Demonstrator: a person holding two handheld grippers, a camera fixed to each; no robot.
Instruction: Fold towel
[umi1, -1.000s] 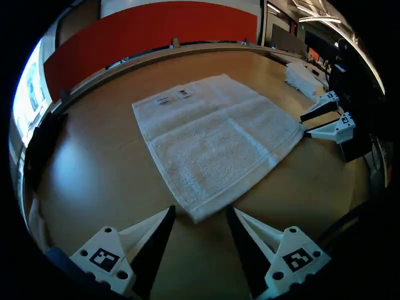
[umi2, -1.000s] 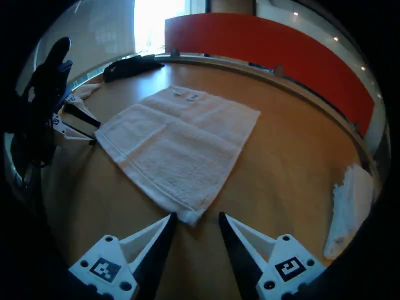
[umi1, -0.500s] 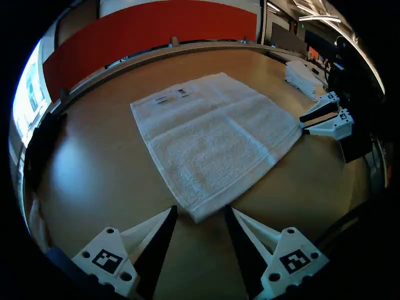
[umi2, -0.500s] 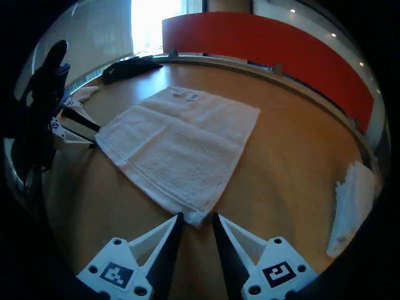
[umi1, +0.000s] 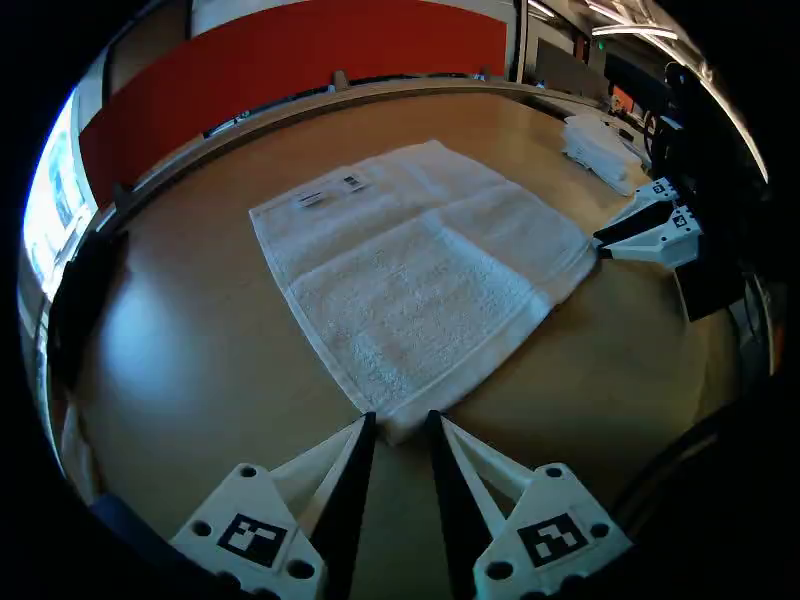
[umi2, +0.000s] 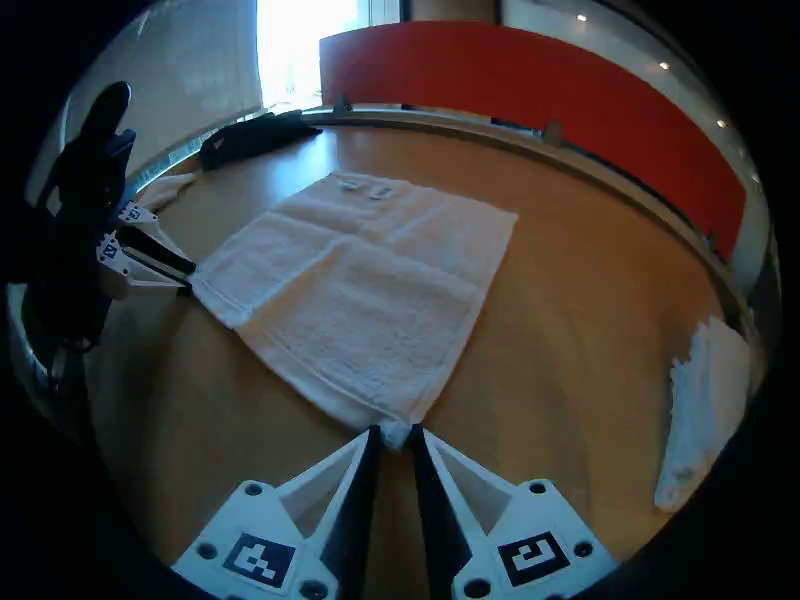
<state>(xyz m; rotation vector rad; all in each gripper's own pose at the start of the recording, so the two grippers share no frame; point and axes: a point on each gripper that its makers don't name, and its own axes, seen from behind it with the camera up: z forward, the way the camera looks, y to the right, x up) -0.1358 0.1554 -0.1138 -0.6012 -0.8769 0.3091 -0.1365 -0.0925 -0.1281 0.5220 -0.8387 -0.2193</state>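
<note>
A white towel (umi1: 420, 270) lies flat on the wooden table (umi1: 200, 340), with two small tags near its far edge. My left gripper (umi1: 398, 424) sits low at the towel's near corner, its fingers drawn in against the corner from both sides. In the right gripper view the same towel (umi2: 370, 290) spreads ahead, and my right gripper (umi2: 395, 436) is shut on its nearest corner. Each view also catches the other gripper at a neighbouring corner: the right gripper (umi1: 640, 225) at the right, the left gripper (umi2: 150, 265) at the left, held by a dark-gloved hand.
A stack of folded white towels (umi1: 600, 150) rests on the table beyond the right gripper; the stack (umi2: 705, 410) also lies at the right edge. A black object (umi2: 255, 135) lies at the table's far side. A red panel (umi1: 300, 60) runs behind the table rim.
Both grippers have narrowed from wide open onto their towel corners over the last second. Each crept slightly forward. The towel still lies flat.
</note>
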